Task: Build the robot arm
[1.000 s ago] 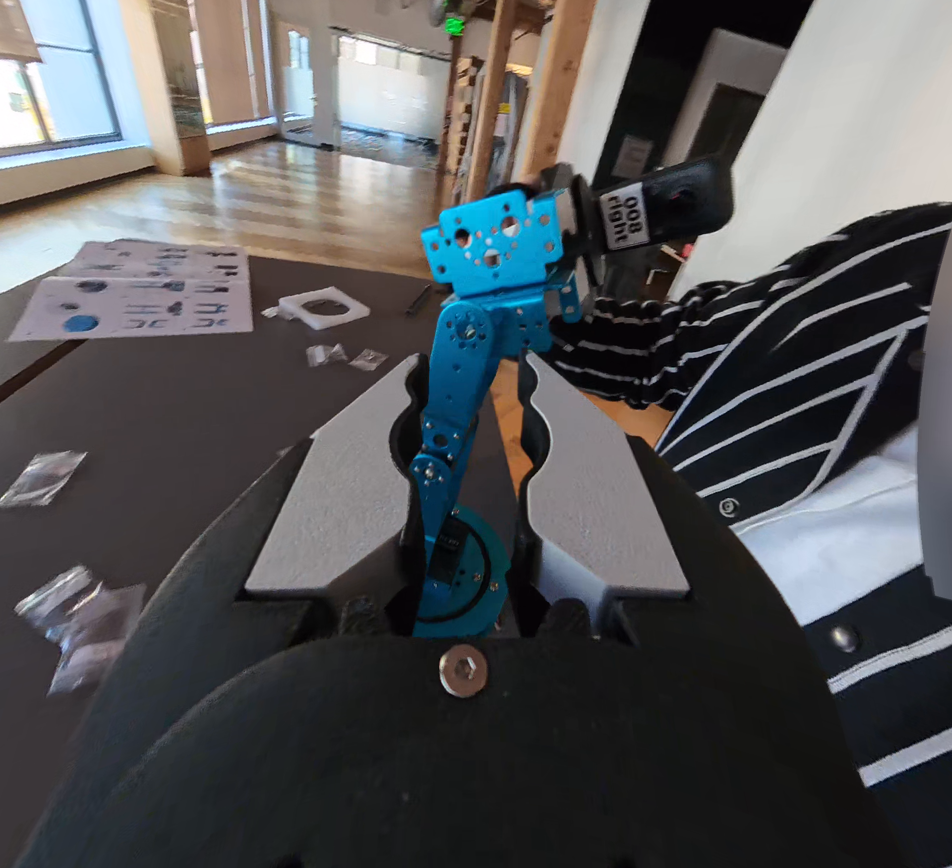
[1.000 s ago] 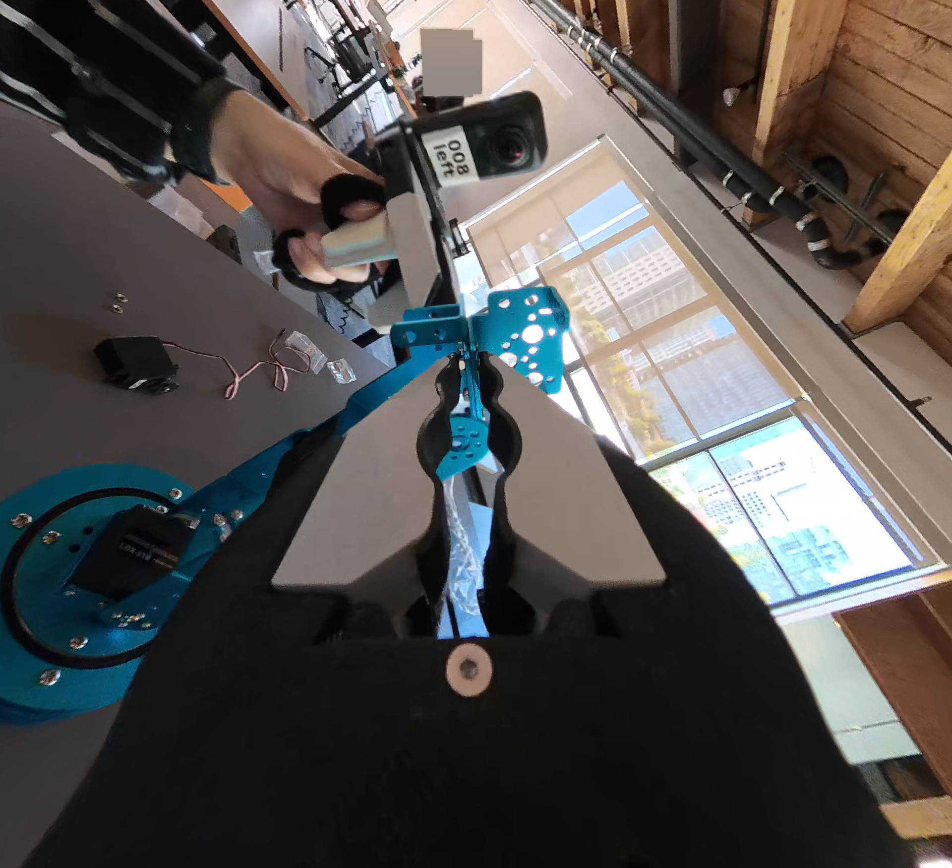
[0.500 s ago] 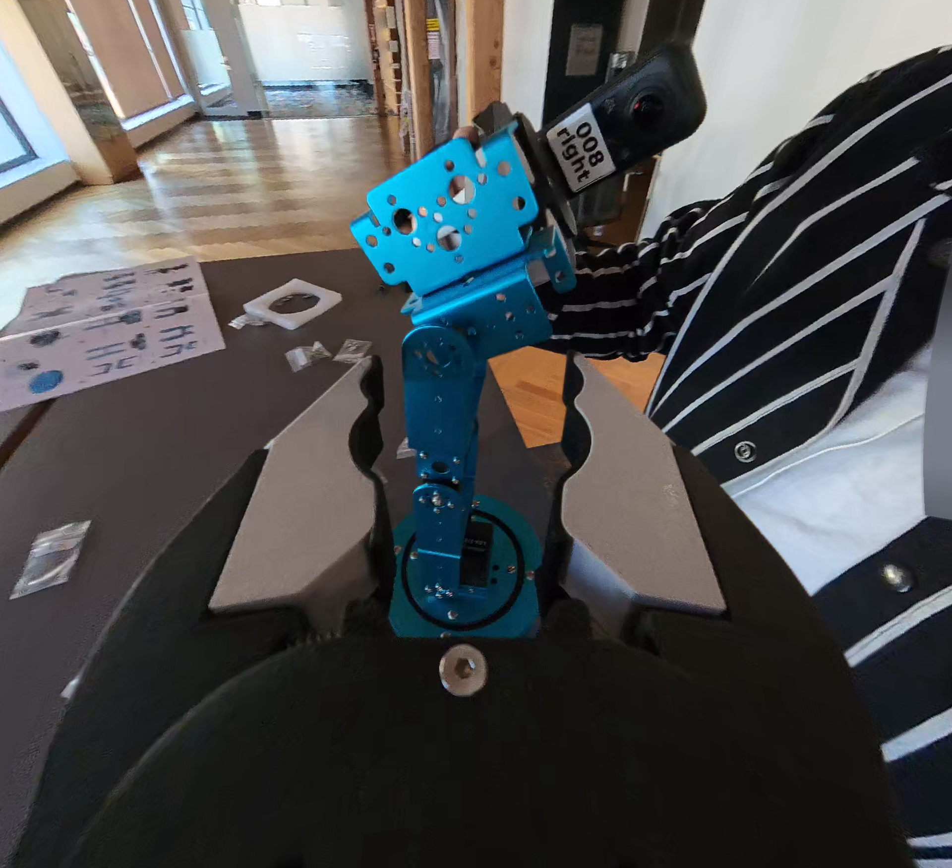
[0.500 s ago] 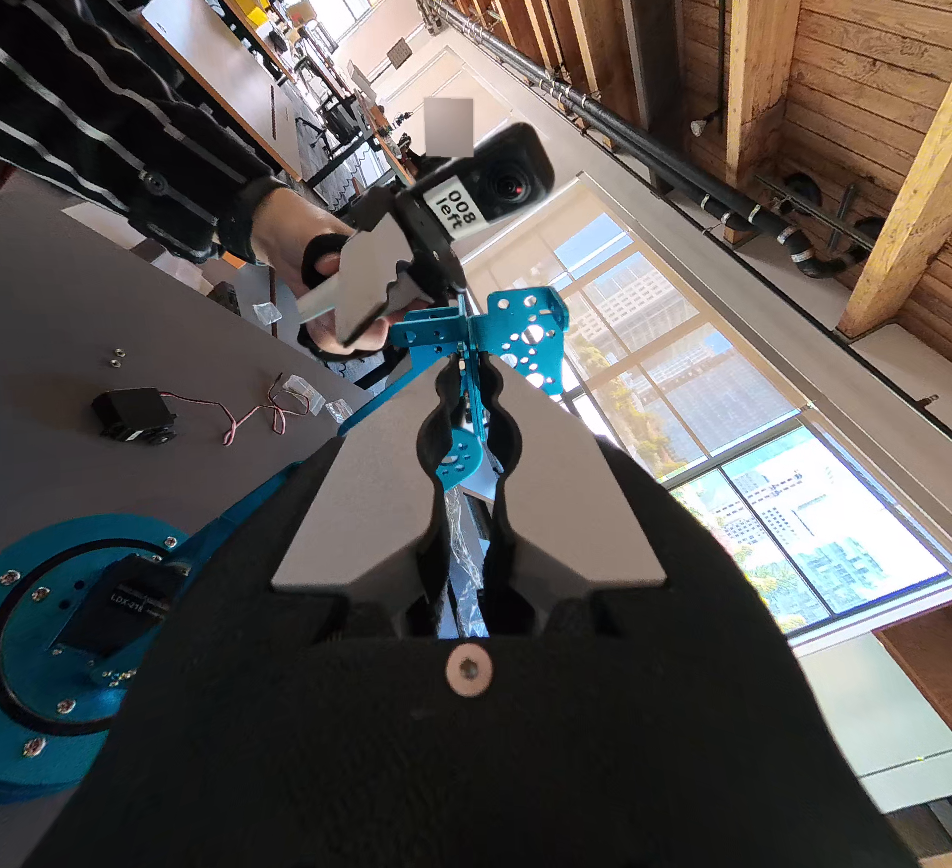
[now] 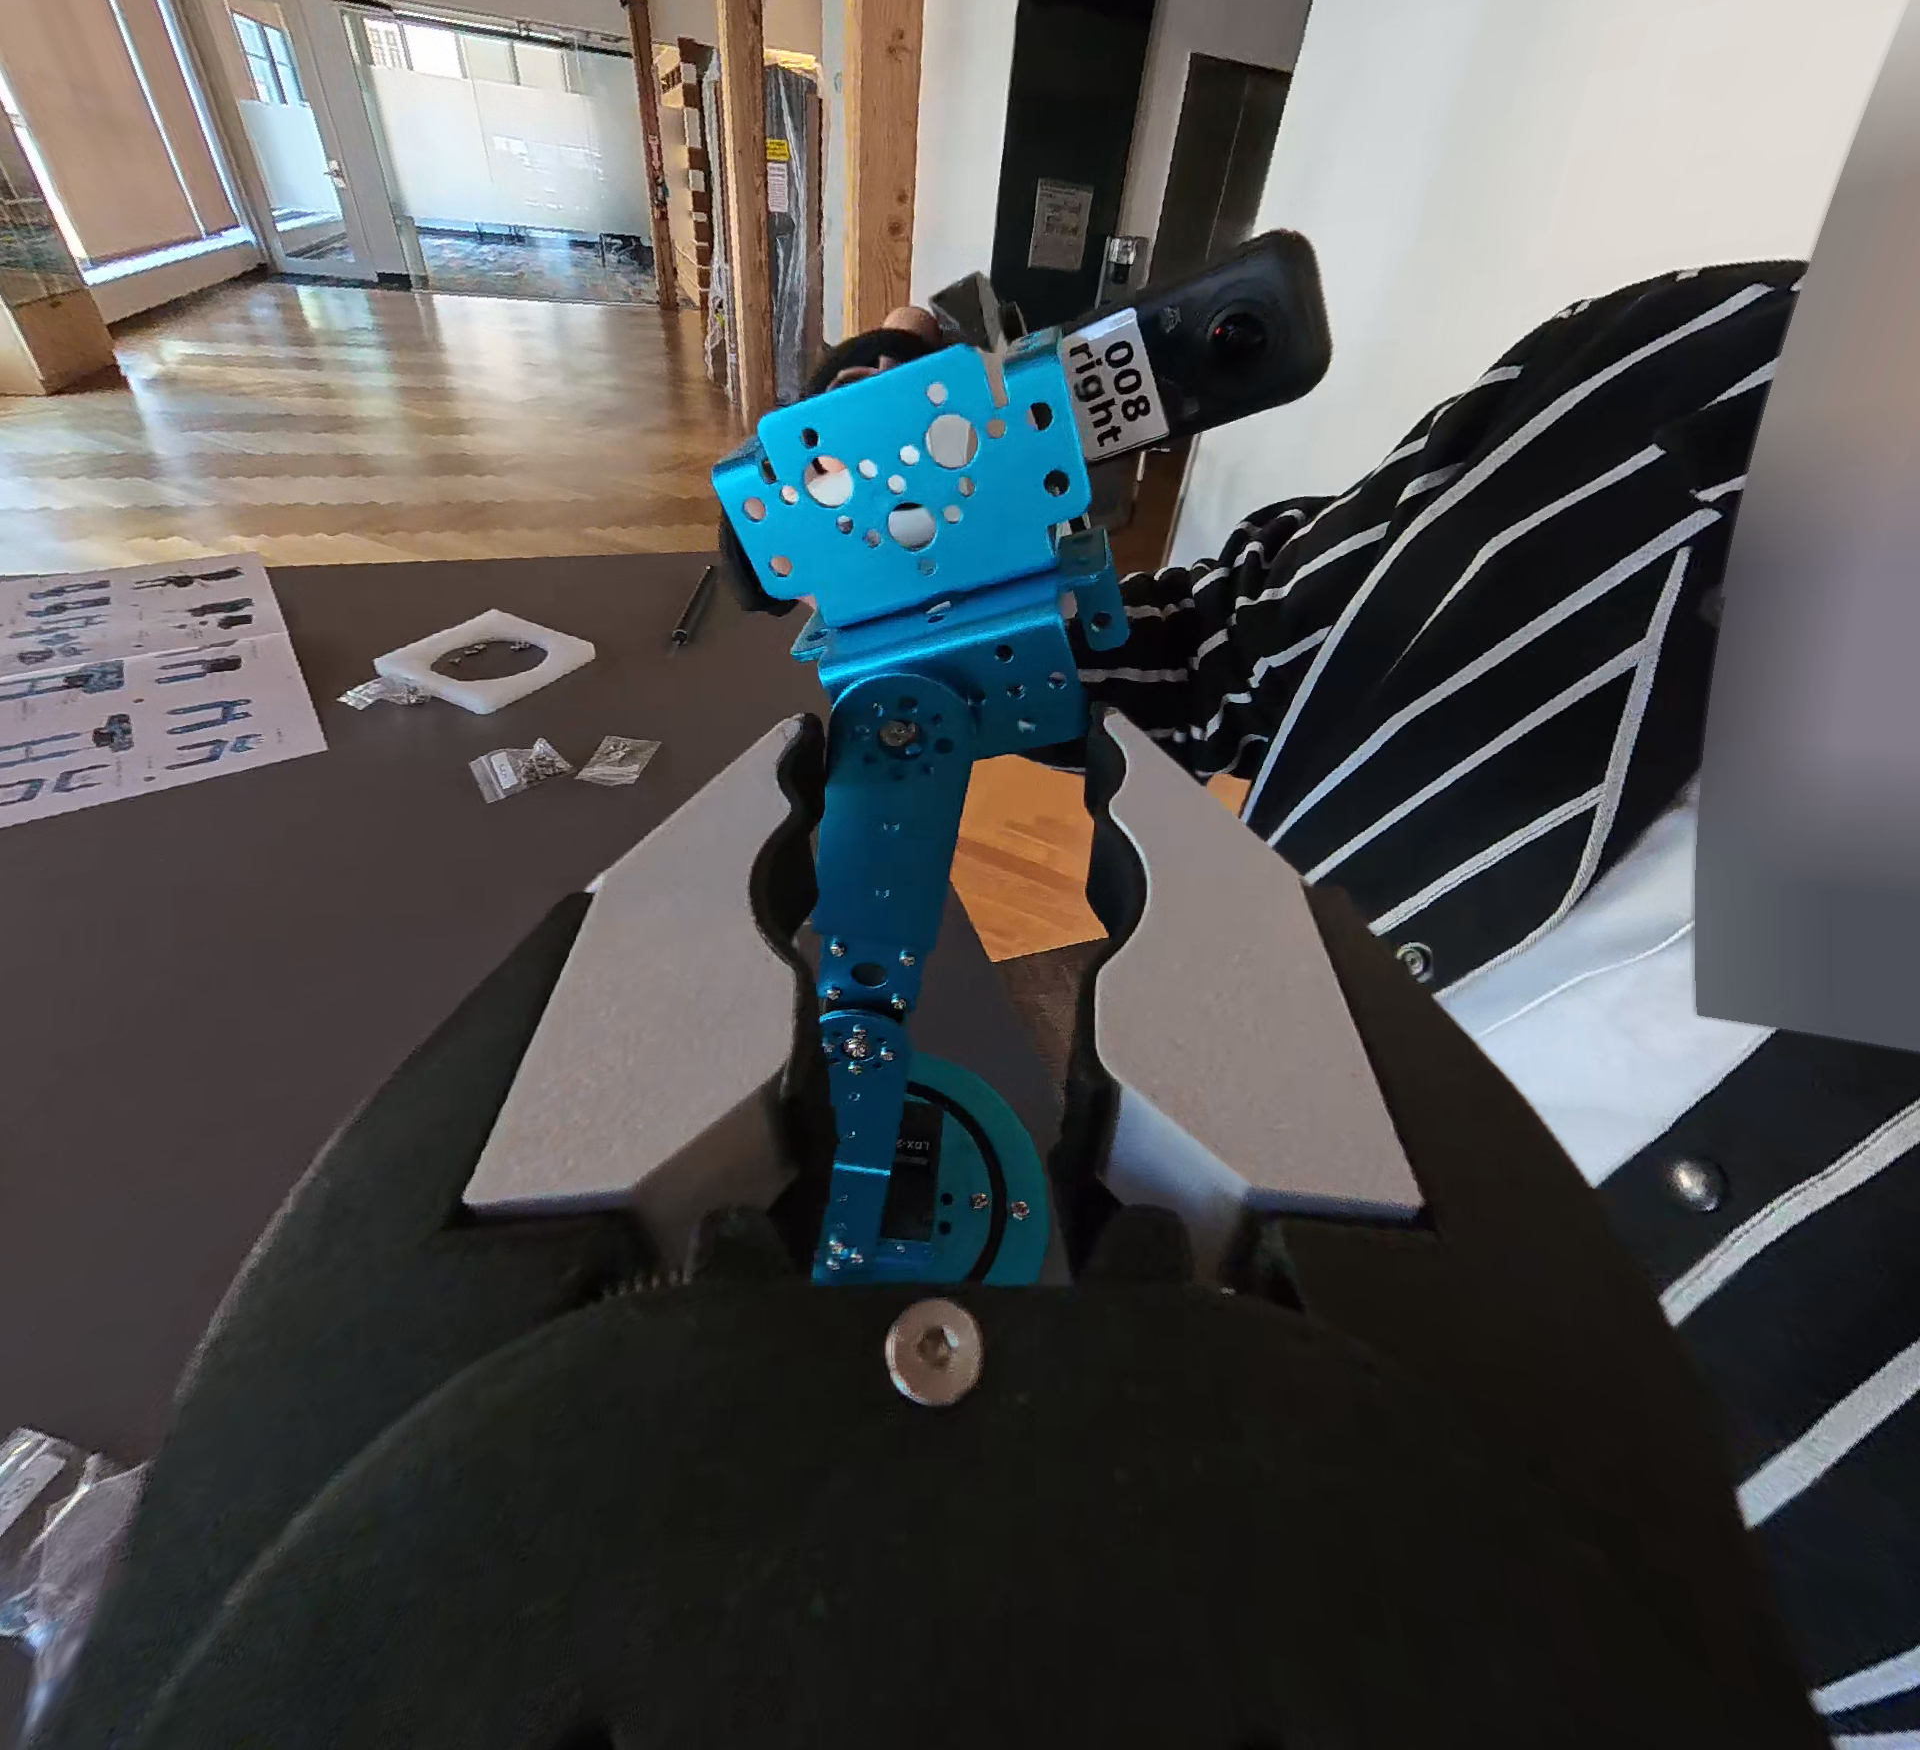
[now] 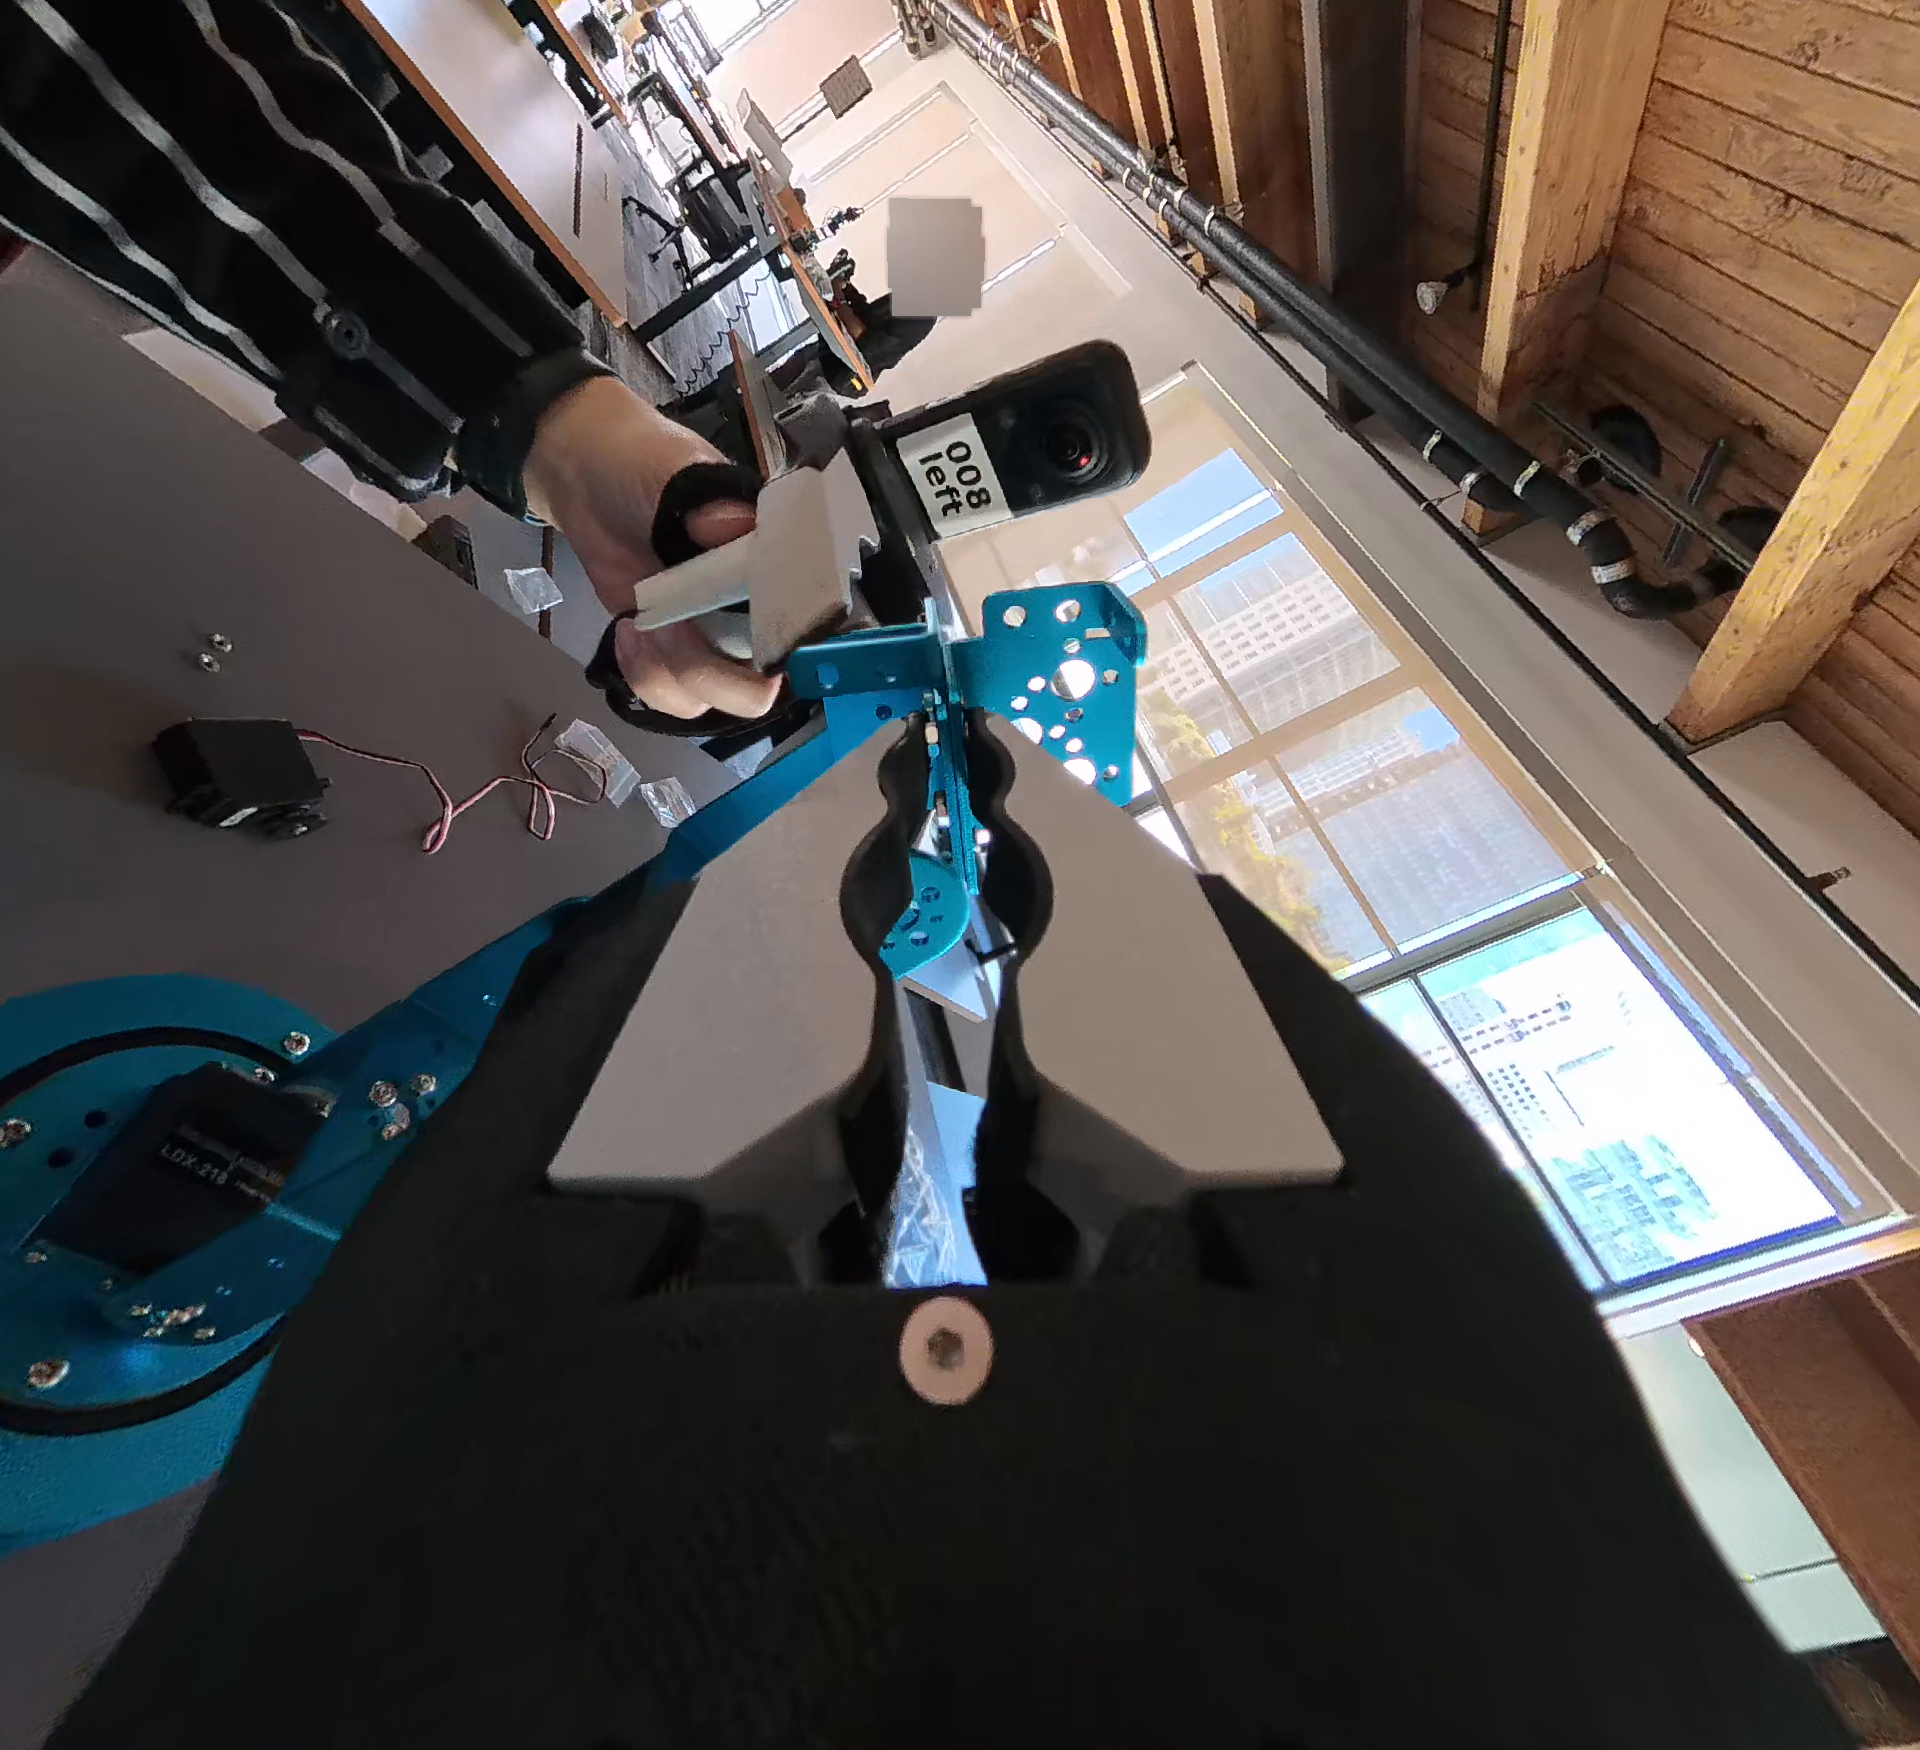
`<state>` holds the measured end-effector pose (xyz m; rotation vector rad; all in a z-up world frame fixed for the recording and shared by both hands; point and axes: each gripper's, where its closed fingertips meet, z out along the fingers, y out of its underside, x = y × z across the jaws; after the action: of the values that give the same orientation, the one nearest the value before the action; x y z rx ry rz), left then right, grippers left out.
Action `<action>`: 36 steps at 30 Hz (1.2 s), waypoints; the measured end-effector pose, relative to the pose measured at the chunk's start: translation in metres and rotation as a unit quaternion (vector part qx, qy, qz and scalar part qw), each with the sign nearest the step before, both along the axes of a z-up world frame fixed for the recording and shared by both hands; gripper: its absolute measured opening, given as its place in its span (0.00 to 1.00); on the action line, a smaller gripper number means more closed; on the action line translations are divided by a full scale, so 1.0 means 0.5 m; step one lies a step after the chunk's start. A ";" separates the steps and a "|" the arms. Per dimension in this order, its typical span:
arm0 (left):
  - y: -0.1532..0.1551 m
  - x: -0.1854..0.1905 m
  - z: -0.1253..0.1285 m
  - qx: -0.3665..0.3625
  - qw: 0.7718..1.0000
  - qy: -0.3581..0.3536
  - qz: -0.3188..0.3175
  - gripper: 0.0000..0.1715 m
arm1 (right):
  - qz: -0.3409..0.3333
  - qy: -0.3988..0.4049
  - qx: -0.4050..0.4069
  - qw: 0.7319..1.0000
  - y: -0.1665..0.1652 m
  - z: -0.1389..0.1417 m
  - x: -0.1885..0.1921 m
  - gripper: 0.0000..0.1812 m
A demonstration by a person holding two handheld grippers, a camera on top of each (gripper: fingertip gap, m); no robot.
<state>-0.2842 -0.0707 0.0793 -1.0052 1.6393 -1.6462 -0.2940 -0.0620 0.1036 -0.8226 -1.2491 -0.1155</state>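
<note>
A jointed arm of blue anodised metal plates (image 5: 894,827) is seen rising from a round blue base with a black servo set in it (image 6: 156,1181), which rests on the dark matt worktop (image 5: 312,973). At the centre of the left wrist view, the arm's upright link is straddled by the left tongs (image 5: 951,734). The jaws are held apart, with clear space at the link's right side; contact on its left side cannot be told.

At the arm's top, a perforated blue bracket (image 5: 914,495) is carried. It is clamped by the right tongs (image 6: 951,724), whose jaws are pressed together on a thin flange of it, seen edge-on at the centre of the right wrist view.

The left tongs are gripped by a hand (image 6: 665,578) in a black-and-white striped sleeve (image 5: 1455,661).

At the left of the left wrist view, printed paper sheets (image 5: 135,682), a white square foam frame (image 5: 483,661) and small clear bags of hardware (image 5: 561,760) are laid out. At the left of the right wrist view, a loose black servo with pink wires (image 6: 239,770) is seen lying.
</note>
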 end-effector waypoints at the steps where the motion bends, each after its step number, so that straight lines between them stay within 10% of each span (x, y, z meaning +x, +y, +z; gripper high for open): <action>1: 0.000 0.000 -0.001 0.007 1.000 -0.002 0.004 0.28 | 0.001 -0.003 0.000 1.000 -0.001 -0.001 0.000 0.03; 36: -0.004 0.005 0.001 0.059 0.997 -0.039 -0.014 0.28 | 0.009 -0.065 0.057 0.996 -0.005 0.003 -0.010 0.03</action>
<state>-0.2816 -0.0726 0.0799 -0.8528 1.6854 -1.5661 -0.2988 -0.0644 0.1050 -0.7129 -1.3585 -0.2268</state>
